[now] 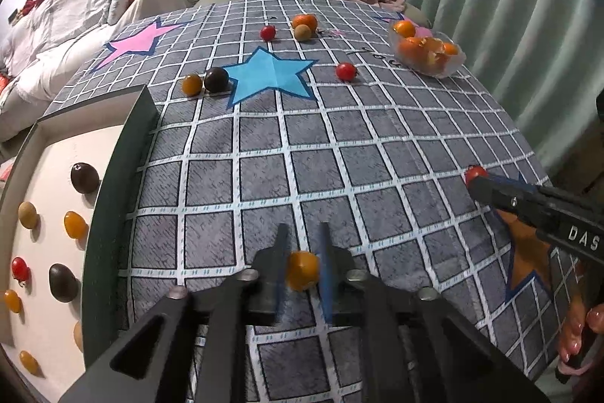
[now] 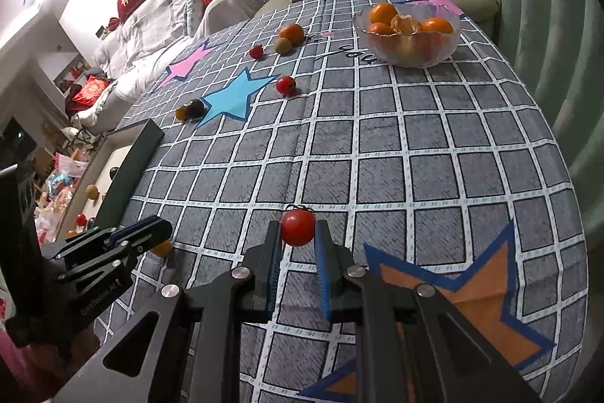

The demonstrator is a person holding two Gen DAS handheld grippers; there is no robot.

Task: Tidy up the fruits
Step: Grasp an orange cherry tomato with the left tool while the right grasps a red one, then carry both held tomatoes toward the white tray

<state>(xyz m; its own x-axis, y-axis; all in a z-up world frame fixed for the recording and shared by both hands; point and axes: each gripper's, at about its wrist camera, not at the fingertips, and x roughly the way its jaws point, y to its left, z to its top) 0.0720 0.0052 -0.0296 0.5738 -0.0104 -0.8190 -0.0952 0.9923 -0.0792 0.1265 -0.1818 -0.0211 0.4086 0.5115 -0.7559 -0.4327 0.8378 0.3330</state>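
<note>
My left gripper [image 1: 302,252] hangs low over the checked tablecloth [image 1: 377,146], just right of the tray. A blurred orange cherry tomato [image 1: 302,270] sits between its blue pads, which appear to touch it on both sides. My right gripper [image 2: 298,237] is shut on a red cherry tomato [image 2: 298,226], held above the cloth near an orange star. Each view shows the other gripper: the right gripper [image 1: 476,181] with its red tomato, and the left gripper [image 2: 160,233] with its orange tomato [image 2: 163,248]. The white tray [image 1: 56,176] holds several small fruits.
Loose fruits lie around the blue star [image 1: 270,76]: a dark one [image 1: 216,79], an orange one [image 1: 191,84], two red tomatoes [image 1: 346,71], and an orange pair farther back. A glass bowl [image 2: 411,36] of tangerines stands far right. The tray's dark rim [image 1: 124,176] rises at the left.
</note>
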